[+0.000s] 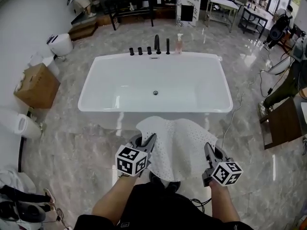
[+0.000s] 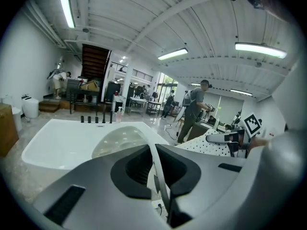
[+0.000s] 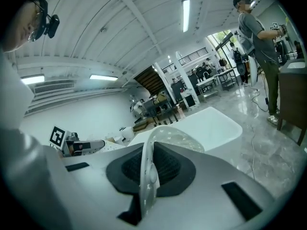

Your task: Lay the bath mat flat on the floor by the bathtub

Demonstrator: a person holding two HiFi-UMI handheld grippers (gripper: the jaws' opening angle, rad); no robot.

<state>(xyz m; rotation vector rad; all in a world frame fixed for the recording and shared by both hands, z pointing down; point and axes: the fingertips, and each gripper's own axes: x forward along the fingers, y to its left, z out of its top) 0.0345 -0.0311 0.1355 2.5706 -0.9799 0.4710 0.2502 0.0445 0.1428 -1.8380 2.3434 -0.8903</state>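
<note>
Your mat (image 1: 177, 145) hides part of the tub's (image 1: 155, 87) near wall and the floor (image 1: 86, 143) below. Its near edge is lost behind your left claw (image 1: 150, 139), right claw (image 1: 207, 150) and body (image 1: 158, 205). The label on the bottle (image 1: 179, 44) is too small to read.

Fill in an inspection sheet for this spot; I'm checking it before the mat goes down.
Surface: glossy grey floor.
Job's things: white mat held up, sagging between the claws, in front of the tub.
Clutter: box, toilet, bottle on the tub rim.
Grippers: left claw and right claw each shut on a mat edge.
Cables: cord on the floor right of the tub.
Surroundings: tables behind; person at right.
</note>
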